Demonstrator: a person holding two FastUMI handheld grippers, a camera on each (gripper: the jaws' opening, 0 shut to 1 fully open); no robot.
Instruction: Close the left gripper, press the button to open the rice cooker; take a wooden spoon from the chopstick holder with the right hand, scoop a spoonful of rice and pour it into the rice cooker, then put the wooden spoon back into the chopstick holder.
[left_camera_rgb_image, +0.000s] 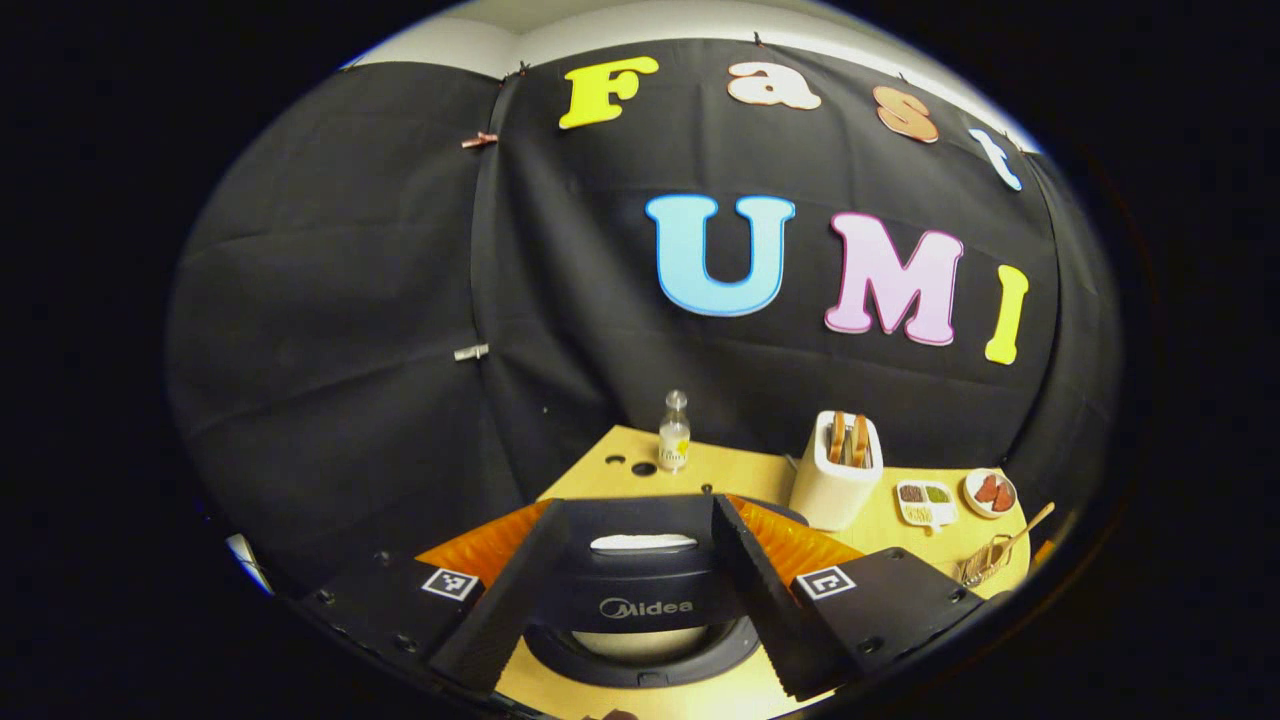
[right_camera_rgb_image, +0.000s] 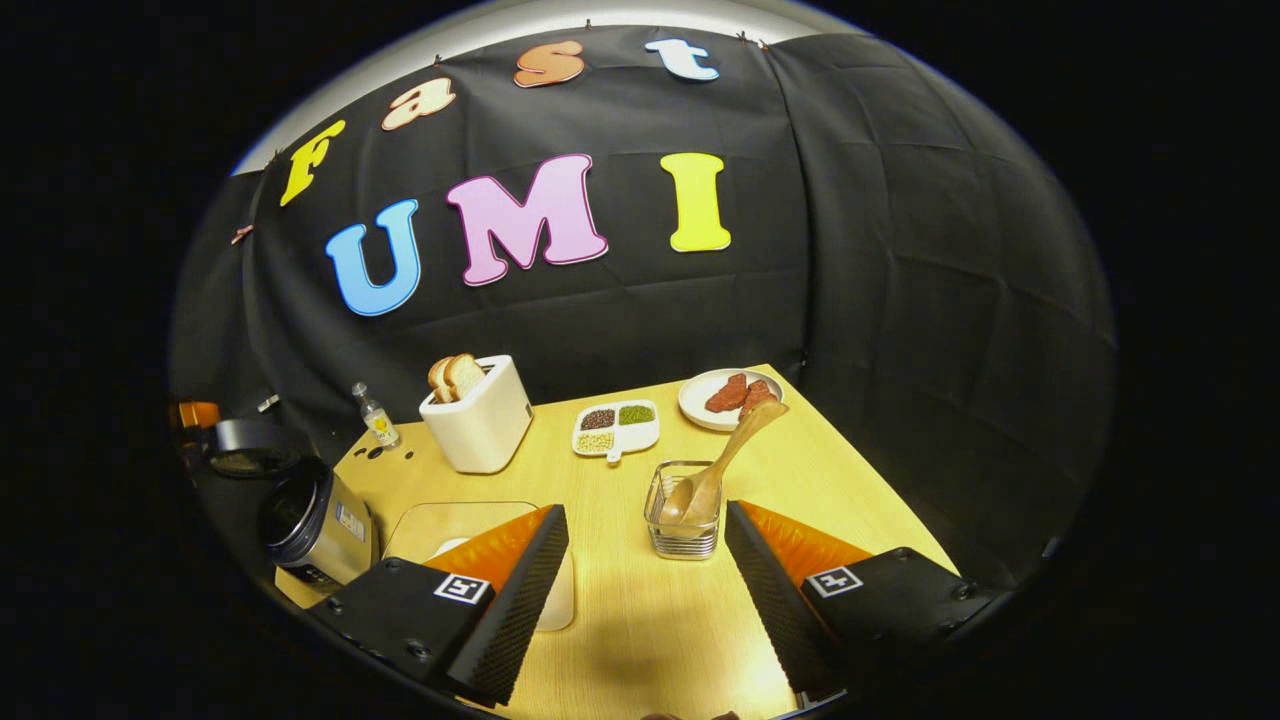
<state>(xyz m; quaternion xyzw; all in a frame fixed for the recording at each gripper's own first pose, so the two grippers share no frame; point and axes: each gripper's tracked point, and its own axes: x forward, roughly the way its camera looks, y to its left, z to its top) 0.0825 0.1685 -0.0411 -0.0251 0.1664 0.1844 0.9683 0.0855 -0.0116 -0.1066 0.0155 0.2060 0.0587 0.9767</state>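
A light wooden table stands against the booth's black cloth wall. In the left gripper view, the left gripper hovers with its fingers spread apart, framing the front of a dark round rice cooker directly ahead; the cooker's lid is down and a pale oval button sits on top between the fingers, which do not touch it. Beyond it stand a small clear glass bottle, a white toaster holding bread slices, a white divided dish of beans and a white plate with reddish pieces. In the right gripper view, the right gripper is also open and holds nothing. Just ahead between its fingers stands a clear glass chopstick holder with a wooden spoon leaning in it, bowl down, handle tilted up to the right toward the plate. A pale rice container lies partly behind the gripper's left finger. The rice cooker appears at the table's left edge, with the left gripper above it.
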